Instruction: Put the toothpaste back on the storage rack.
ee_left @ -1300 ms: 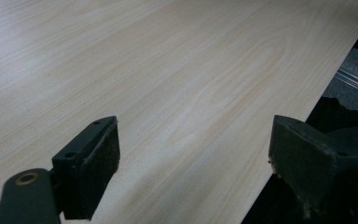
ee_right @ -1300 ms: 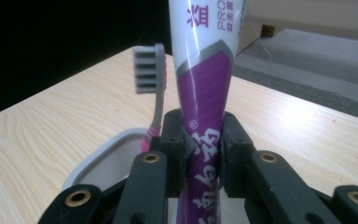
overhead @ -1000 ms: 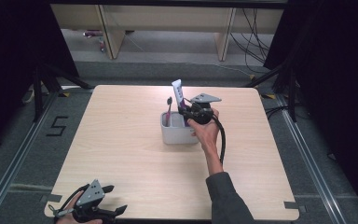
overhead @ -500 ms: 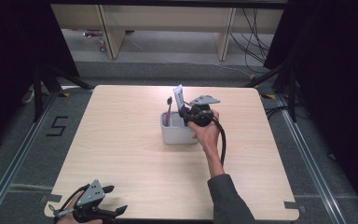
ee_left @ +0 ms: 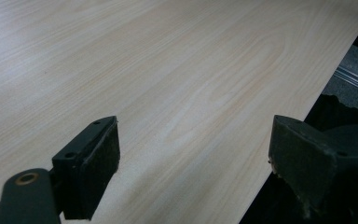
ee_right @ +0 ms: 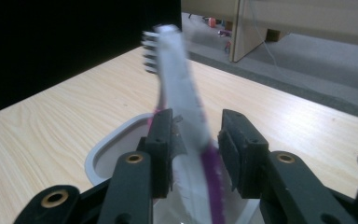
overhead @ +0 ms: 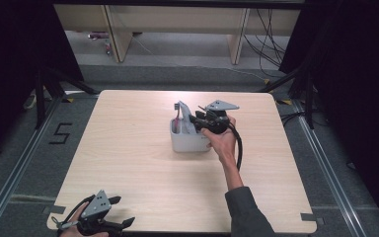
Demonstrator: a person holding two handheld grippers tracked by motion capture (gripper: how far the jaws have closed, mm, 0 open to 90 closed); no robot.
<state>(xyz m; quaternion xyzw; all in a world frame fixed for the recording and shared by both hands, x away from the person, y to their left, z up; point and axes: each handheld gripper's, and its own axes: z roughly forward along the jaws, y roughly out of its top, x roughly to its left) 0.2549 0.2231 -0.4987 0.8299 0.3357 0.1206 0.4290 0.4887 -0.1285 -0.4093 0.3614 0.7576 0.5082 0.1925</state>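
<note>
Over grey holder (overhead: 190,143): right hand-held gripper (ee_right: 193,140) level, jaws seemingly loose around toothbrush (ee_right: 182,98).

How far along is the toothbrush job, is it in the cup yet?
Nearly there. Done: the toothbrush looks to have its lower end inside the grey cup, bristles up. In hand: the right gripper has a jaw on each side of the handle; I cannot tell if it is gripping. Left: probably just letting go and lifting away. The left gripper sits open at the table's near corner.
</note>
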